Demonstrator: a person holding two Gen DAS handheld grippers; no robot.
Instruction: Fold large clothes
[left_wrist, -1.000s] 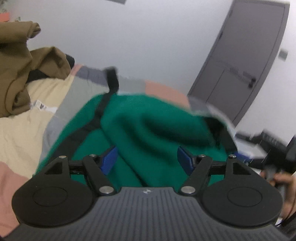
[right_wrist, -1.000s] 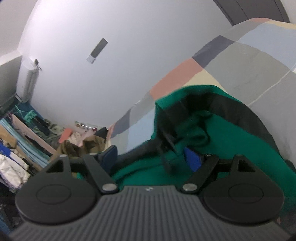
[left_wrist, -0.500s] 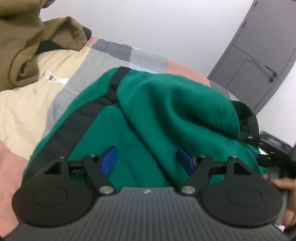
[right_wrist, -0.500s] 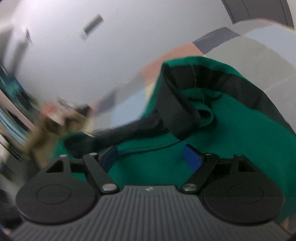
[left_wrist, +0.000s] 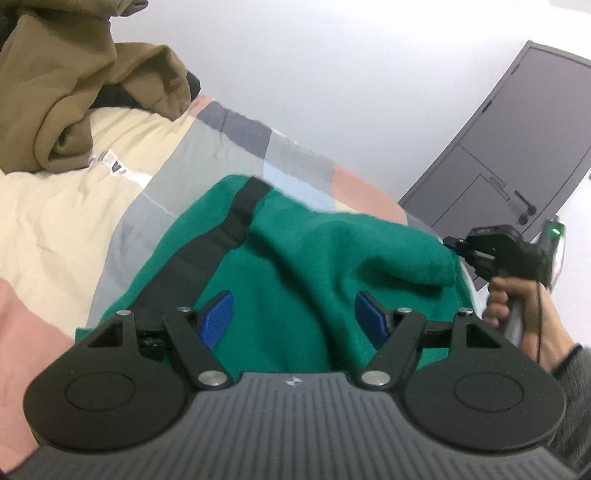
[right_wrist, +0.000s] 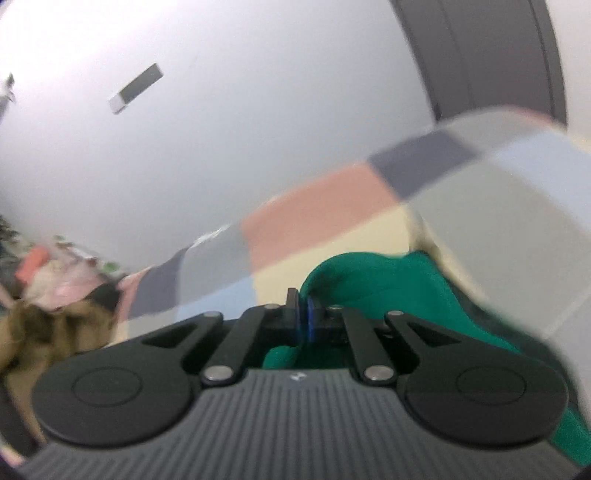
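The left hand-held gripper (left_wrist: 291, 319) points down over the green garment (left_wrist: 295, 266), which lies bunched on the bed (left_wrist: 48, 206) with its patchwork cover. Its blue pads (left_wrist: 216, 319) stand well apart, with a raised fold of the green cloth rising between them; neither pad presses on it.

At 3 o'clock in the left wrist view, the right hand-held gripper (left_wrist: 456, 248) reaches in from the side, its tips at the garment's right edge. A person's hand (left_wrist: 517, 306) wraps its handle, fingers curled, a grey knitted sleeve (left_wrist: 574, 391) at the wrist. A green light glows on the gripper's body.

In the right wrist view, which is blurred, the right hand-held gripper (right_wrist: 303, 319) has just been closing; its blue pads now stand together, with an edge of the green garment (right_wrist: 369, 288) pinched between them at 12 o'clock of the tips. The cloth bulges away toward 3 o'clock.

A brown garment (left_wrist: 62, 85) is heaped at 10 o'clock in the left wrist view. Beneath it a white label (left_wrist: 107, 162) on the cream cloth carries dark print, too blurred to read. A small pale emblem sits on each gripper's ribbed body; it cannot be read. A dark grey door (left_wrist: 517, 144) stands at 2 o'clock.
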